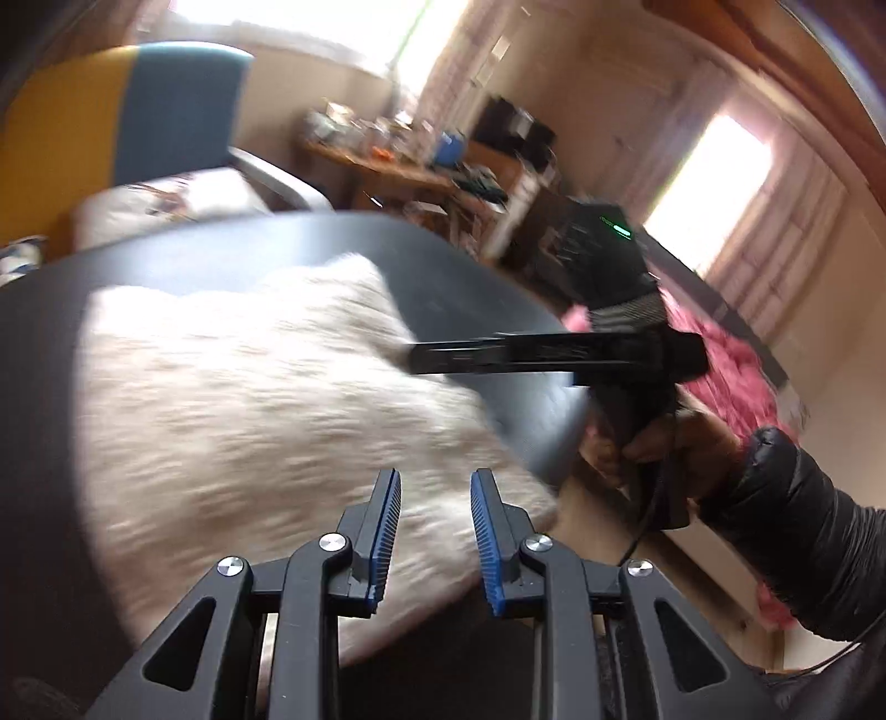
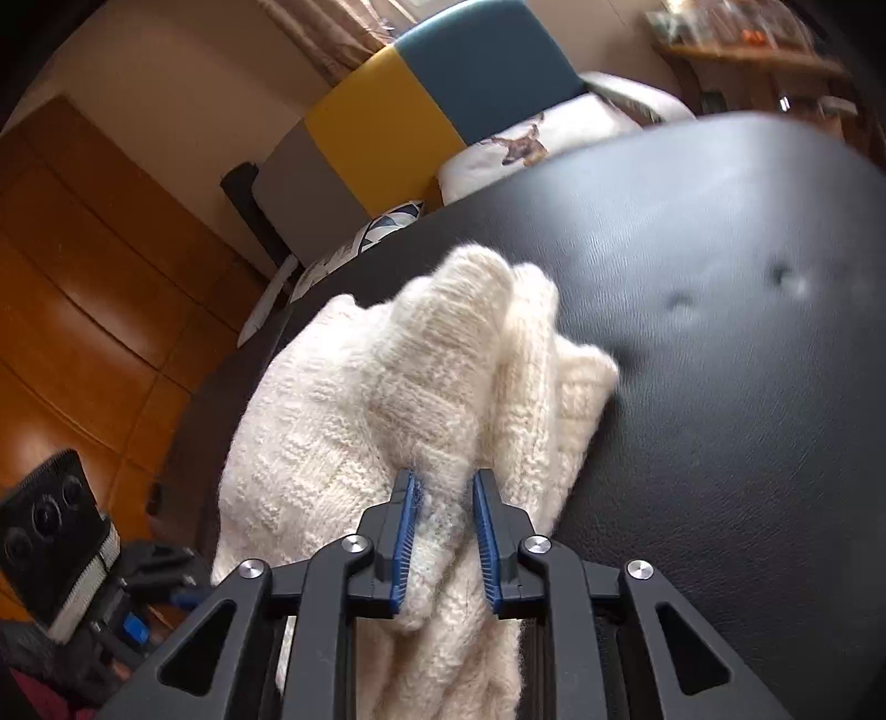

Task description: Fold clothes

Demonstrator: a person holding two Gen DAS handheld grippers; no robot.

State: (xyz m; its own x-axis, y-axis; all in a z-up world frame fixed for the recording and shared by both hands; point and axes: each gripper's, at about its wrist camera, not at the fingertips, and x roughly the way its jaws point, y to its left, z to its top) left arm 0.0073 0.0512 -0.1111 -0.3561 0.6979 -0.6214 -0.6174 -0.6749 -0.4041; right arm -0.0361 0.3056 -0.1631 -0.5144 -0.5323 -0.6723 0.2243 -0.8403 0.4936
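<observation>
A black padded table (image 2: 720,387) fills most of both views; its leather-like top has two small dimples (image 2: 681,302) toward the far side. On it lies a cream knitted sweater (image 2: 387,387), bunched into thick folds near the table's near edge, with part of it hanging off that edge.

Behind the table stands a chair (image 2: 421,94) with a backrest in yellow, blue and grey panels, and a white cushion (image 2: 531,144) with a printed animal on its seat. Farther back, a cluttered wooden desk (image 1: 398,166) sits under a bright window (image 1: 310,27). Wooden cabinet doors (image 2: 83,266) line one side of the room. A pink fabric (image 1: 736,354) lies beyond the table's far corner, blurred.

The right gripper (image 2: 443,531) has its blue-padded jaws partly closed around a thick fold of the sweater, which fills the gap between them. In the left view this gripper reaches over the table from the side, held by a hand (image 1: 664,448) in a black puffy sleeve (image 1: 803,526).

The left gripper (image 1: 434,531) hovers above the sweater's near edge, jaws apart, with nothing held between them.
</observation>
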